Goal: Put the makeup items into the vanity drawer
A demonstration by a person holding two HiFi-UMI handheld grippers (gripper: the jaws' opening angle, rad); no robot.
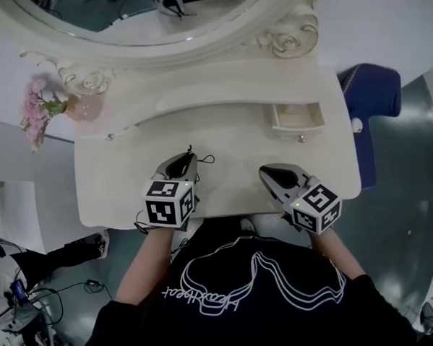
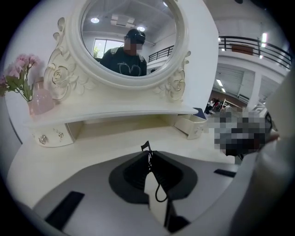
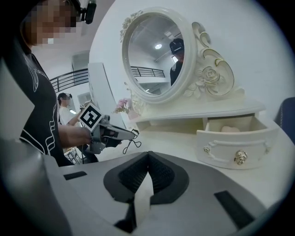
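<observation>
Left gripper (image 2: 148, 154) is pinched narrow on a thin black looped cord (image 2: 145, 146). Right gripper (image 3: 147, 155) is closed and empty. The open vanity drawer (image 3: 235, 138) lies ahead and right of the left gripper. The right gripper is judged nearer.

The open drawer (image 1: 297, 119) is free from above where it is pulled out; the shelf (image 1: 233, 84) overhangs its back. In front and left of the drawer the vanity top (image 1: 229, 143) lies bare. Far left, a pink flower vase (image 1: 85, 107) stands on the shelf.
</observation>
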